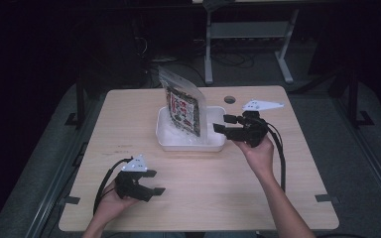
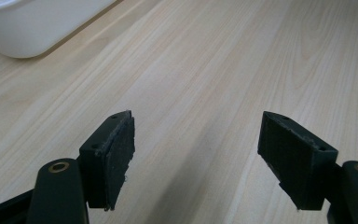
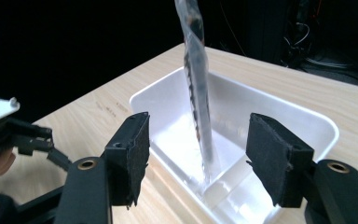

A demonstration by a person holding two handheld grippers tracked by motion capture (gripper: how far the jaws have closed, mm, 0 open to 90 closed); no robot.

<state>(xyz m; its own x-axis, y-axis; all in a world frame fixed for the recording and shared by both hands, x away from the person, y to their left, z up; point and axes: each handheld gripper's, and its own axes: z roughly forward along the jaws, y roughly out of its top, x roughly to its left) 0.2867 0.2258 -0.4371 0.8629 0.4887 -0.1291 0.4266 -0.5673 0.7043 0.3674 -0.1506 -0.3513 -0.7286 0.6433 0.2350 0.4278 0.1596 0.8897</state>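
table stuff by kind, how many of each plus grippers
white tub: 1
clear printed pouch, standing in the tub: 1
black grippers, left gripper and right gripper, both open and holding nothing: 2
total: 4

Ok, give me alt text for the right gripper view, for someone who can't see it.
A clear printed snack pouch stands on edge in a white plastic tub on a light wooden table, seen between the open right gripper's black fingers. The left gripper shows at far left.
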